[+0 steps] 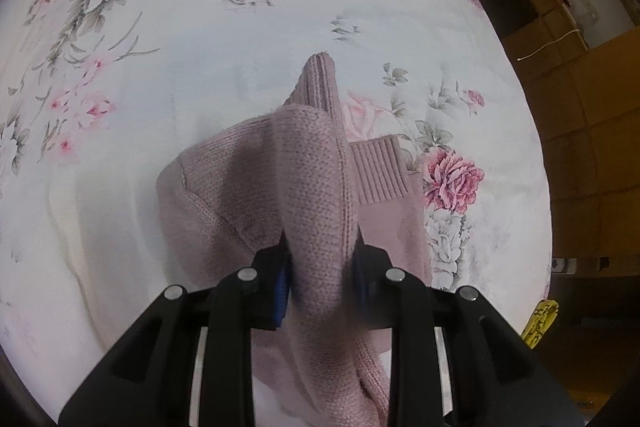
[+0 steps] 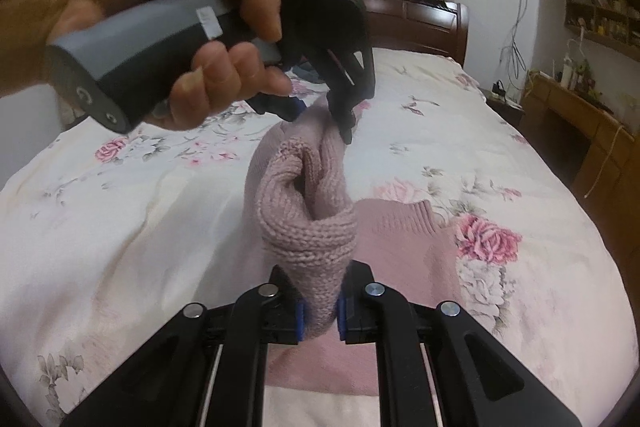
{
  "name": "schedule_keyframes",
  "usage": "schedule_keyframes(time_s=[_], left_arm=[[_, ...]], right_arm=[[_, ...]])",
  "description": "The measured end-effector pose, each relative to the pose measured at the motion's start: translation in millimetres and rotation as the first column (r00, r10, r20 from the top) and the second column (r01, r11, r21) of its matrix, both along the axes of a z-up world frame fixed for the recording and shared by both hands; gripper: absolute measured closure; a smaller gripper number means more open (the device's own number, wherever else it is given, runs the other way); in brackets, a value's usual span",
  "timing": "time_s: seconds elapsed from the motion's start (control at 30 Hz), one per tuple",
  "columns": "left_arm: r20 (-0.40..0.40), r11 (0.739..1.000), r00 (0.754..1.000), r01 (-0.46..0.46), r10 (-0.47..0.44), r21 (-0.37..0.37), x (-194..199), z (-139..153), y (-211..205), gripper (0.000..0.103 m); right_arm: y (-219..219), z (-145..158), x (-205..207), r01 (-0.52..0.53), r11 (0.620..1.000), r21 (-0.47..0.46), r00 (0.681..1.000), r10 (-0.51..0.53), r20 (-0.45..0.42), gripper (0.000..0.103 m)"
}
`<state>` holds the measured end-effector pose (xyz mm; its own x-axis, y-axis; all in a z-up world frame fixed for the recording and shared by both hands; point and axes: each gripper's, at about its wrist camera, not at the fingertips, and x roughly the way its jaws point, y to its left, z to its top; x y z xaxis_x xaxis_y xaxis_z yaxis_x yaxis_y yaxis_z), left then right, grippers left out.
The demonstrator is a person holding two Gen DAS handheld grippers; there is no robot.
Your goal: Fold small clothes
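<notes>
Knitwear is gripped at both ends: a pink sweater (image 2: pixel 308 211) is pinched in the right claw (image 2: pixel 320 311) at lower centre and in the left claw (image 1: pixel 320 267), each closed on a fold. The rest is spread on the floral bed (image 2: pixel 120 227). A hand (image 2: pixel 132 7) is seen upper left.

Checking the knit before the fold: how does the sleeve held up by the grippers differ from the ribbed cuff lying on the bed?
The sleeve hangs lifted and bunched, pinched by the right gripper and the left gripper; the ribbed cuff lies flat on the floral bedspread, ungripped. The sleeve shows a pebbly knit; the cuff shows straight ribs. Both are the same dusty pink.
</notes>
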<state>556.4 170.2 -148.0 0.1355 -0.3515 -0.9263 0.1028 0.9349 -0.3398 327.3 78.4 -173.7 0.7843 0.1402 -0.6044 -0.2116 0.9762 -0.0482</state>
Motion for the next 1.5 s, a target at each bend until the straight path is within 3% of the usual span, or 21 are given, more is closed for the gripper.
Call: schedule_keyframes(time_s=[0.43,0.67,0.93,1.13,1.2,1.3,1.37,1.4,1.47,1.5], left_arm=[[0.032,0.993,0.999,0.019,-0.023,0.113,-9,-33,-69,0.079],[0.066,0.99,0.998,0.01,-0.019,0.138,-21,-50,-104,0.079],[0.147,0.982,0.989,-0.015,-0.013,0.186,-36,-74,-133,0.079],[0.224,0.983,0.975,-0.047,0.006,0.176,-45,-87,-142,0.079],[0.249,0.987,0.968,-0.058,0.019,0.15,-46,-89,-141,0.077],[0.269,0.999,0.962,-0.048,0.044,0.007,-48,-94,-134,0.058],[0.275,0.996,0.96,-0.032,0.053,-0.081,-49,-93,-130,0.04],[0.275,0.993,0.96,-0.028,0.059,-0.116,-49,-91,-125,0.04],[0.255,0.977,0.962,-0.043,0.097,-0.211,-49,-82,-107,0.035],[0.253,0.96,0.959,-0.053,0.125,-0.274,-50,-72,-91,0.032]], right_arm=[[-49,-29,-5,0.062,0.996,0.07,0.995,-0.056,-0.077,0.092],[-81,-46,-9,0.098,0.986,0.138,0.989,-0.082,-0.122,0.092],[-116,-75,-11,0.137,0.963,0.23,0.974,-0.088,-0.211,0.092],[-137,-94,-7,0.161,0.935,0.314,0.958,-0.072,-0.277,0.092],[-144,-101,-5,0.175,0.923,0.344,0.951,-0.068,-0.301,0.092],[-154,-115,1,0.188,0.895,0.405,0.933,-0.034,-0.358,0.092],[-168,-126,7,0.204,0.843,0.497,0.915,0.017,-0.404,0.091],[-174,-130,10,0.207,0.821,0.532,0.908,0.042,-0.417,0.09],[-190,-136,18,0.212,0.738,0.641,0.889,0.126,-0.44,0.083],[-197,-139,21,0.213,0.695,0.686,0.881,0.167,-0.443,0.074]])
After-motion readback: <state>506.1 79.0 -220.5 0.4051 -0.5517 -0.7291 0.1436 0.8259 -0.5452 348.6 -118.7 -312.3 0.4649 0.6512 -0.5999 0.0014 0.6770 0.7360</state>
